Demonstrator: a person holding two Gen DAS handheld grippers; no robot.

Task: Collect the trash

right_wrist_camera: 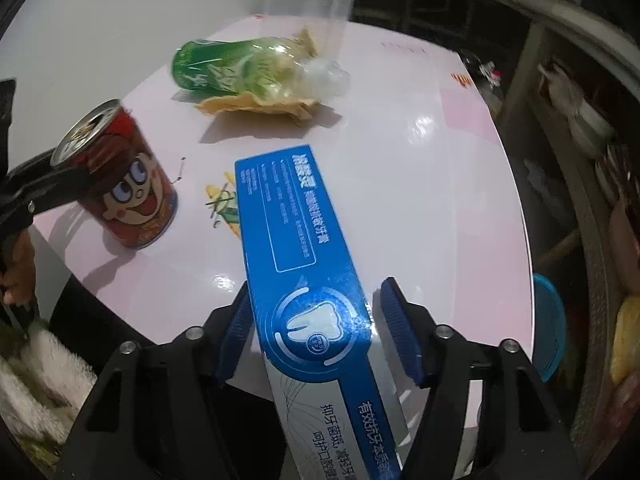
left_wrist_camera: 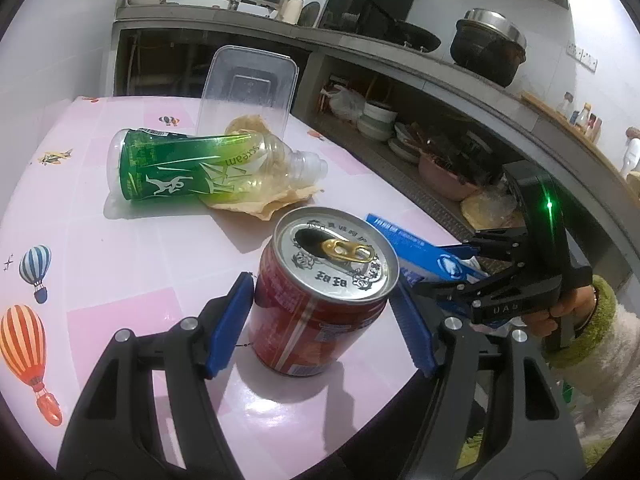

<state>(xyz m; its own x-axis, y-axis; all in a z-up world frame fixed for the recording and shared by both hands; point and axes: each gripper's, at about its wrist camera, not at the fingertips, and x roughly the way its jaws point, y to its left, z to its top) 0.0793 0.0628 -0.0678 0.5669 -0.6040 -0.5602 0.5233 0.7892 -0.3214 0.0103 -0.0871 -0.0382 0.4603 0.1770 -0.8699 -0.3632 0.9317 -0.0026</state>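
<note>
My left claw (left_wrist_camera: 322, 322) sits around the red can (left_wrist_camera: 320, 292), which stands upright near the table's front edge. Its left pad (left_wrist_camera: 228, 320) stands just clear of the can's side; the right pad looks close against it, though the can's rim hides the contact, so I would not call it a grip. The can's pull tab is up and the mouth is open.

My right claw (right_wrist_camera: 316, 330) has the blue toothpaste box (right_wrist_camera: 296, 240) between its pads. The left pad touches the box's edge, the right pad (right_wrist_camera: 400, 332) stands apart from it, so the claw is apart rather than clamped. The box's far end rests on the pink table (right_wrist_camera: 420, 184) and its near end hangs past the table's edge.

Farther back a green plastic bottle (left_wrist_camera: 188, 168) lies on its side on a crumpled brown paper (left_wrist_camera: 264, 204). A clear plastic tub (left_wrist_camera: 248, 88) leans just behind them
</note>
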